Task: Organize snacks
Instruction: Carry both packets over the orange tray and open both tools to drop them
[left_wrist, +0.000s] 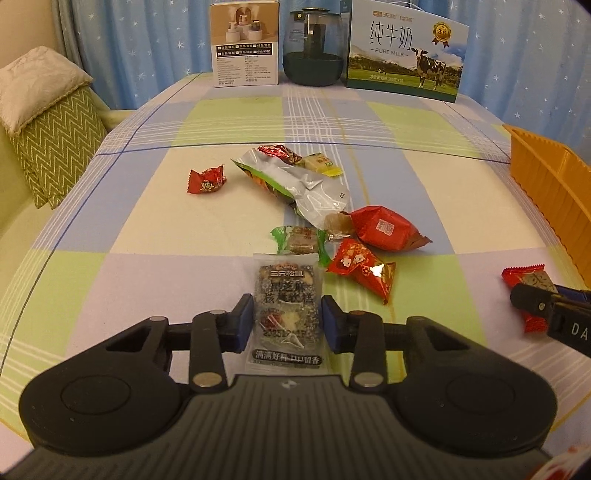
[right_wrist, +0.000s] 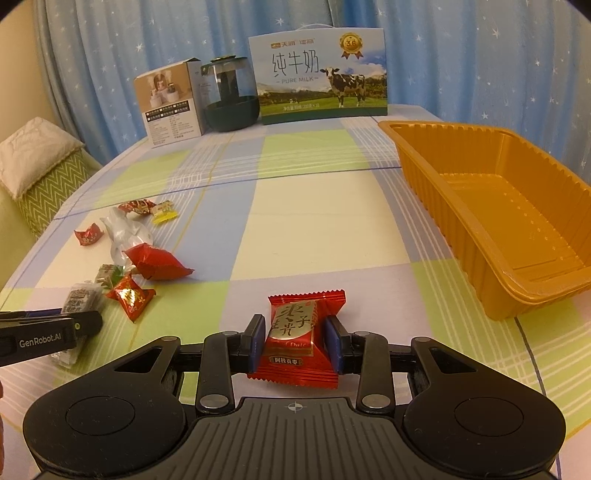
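Observation:
My left gripper (left_wrist: 288, 321) is low over the checked tablecloth, its blue pads pressed on both sides of a clear packet of dark sesame snack (left_wrist: 286, 288). Beyond it lie loose snacks: a green-wrapped candy (left_wrist: 299, 240), a red-gold candy (left_wrist: 360, 269), a red pouch (left_wrist: 384, 229), a silver-green bag (left_wrist: 295, 184) and a small red candy (left_wrist: 207, 180). My right gripper (right_wrist: 295, 341) is shut on a red date candy (right_wrist: 293, 317) with a gold label. The orange tray (right_wrist: 443, 127) stands empty to its right.
A milk carton box (right_wrist: 317, 81), a dark glass jar (right_wrist: 229, 96) and a white product box (right_wrist: 170, 107) line the table's far edge before a blue curtain. A green zigzag cushion (left_wrist: 55, 147) sits off the left side.

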